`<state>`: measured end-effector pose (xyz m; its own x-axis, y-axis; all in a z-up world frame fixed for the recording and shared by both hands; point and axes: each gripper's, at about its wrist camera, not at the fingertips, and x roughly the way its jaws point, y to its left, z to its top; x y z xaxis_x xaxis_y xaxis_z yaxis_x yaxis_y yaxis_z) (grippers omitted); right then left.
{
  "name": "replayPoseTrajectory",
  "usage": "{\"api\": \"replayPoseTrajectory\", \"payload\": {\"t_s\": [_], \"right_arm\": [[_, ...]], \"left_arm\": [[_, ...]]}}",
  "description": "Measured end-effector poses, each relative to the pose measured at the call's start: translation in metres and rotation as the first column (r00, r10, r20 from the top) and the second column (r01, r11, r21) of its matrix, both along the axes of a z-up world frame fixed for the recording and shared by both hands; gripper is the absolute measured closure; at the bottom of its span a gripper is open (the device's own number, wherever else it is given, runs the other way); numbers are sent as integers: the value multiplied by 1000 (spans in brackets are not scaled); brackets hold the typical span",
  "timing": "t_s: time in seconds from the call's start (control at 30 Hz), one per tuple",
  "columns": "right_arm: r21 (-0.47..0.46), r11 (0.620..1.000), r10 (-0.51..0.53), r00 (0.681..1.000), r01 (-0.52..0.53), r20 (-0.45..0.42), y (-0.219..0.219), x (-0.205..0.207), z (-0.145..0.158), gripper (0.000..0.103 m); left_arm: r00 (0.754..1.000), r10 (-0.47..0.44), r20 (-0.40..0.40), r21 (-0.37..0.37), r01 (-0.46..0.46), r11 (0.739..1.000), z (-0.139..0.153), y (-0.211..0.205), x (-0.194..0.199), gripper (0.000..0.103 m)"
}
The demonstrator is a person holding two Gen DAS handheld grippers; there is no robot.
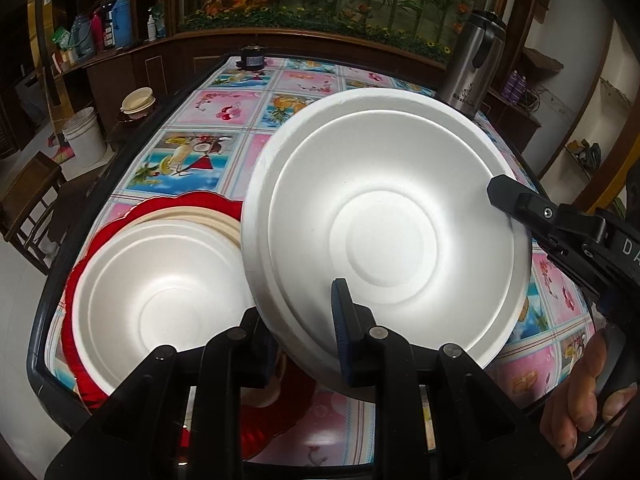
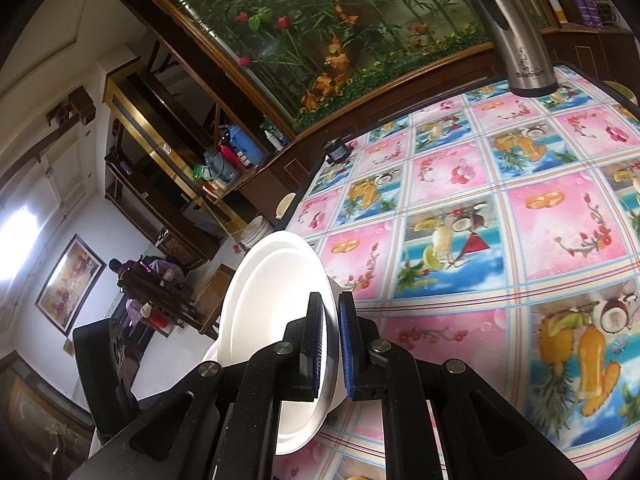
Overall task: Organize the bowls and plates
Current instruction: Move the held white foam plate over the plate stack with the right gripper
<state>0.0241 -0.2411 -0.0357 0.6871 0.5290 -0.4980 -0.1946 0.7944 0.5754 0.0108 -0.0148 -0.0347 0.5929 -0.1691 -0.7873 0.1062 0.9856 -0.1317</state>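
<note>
A white foam bowl (image 1: pixel 384 224) hangs tilted above the table, its inside facing the left wrist camera. My left gripper (image 1: pixel 304 332) is shut on its near rim. My right gripper (image 1: pixel 516 216) grips its right rim; in the right wrist view that gripper (image 2: pixel 330 344) is shut on the same bowl (image 2: pixel 272 304), seen edge-on. Below to the left, another white bowl (image 1: pixel 160 300) sits nested on a beige plate (image 1: pixel 208 216), which lies on a red scalloped plate (image 1: pixel 120 216).
The table (image 2: pixel 500 208) has a fruit-patterned cloth. A steel thermos (image 1: pixel 470 68) stands at the far right and a small black object (image 1: pixel 252 58) at the far edge. Off the left side are a white bucket (image 1: pixel 84 136) and a chair (image 1: pixel 28 200).
</note>
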Motion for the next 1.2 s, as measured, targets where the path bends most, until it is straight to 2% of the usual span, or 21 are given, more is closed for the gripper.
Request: {"api": "replayPoseTrajectory", "payload": {"t_s": [0.63,1.2], "right_arm": [[-45,991,127,992,-127,-1,74,17,8,92],[-56,979,193,978,-198,-83,124,33,-21,91]], "left_arm": [[992,129,8,-15,-128,992,1,62,-6,78],[973,231,6,-7,-231,973,-8,99,-2,78]]}}
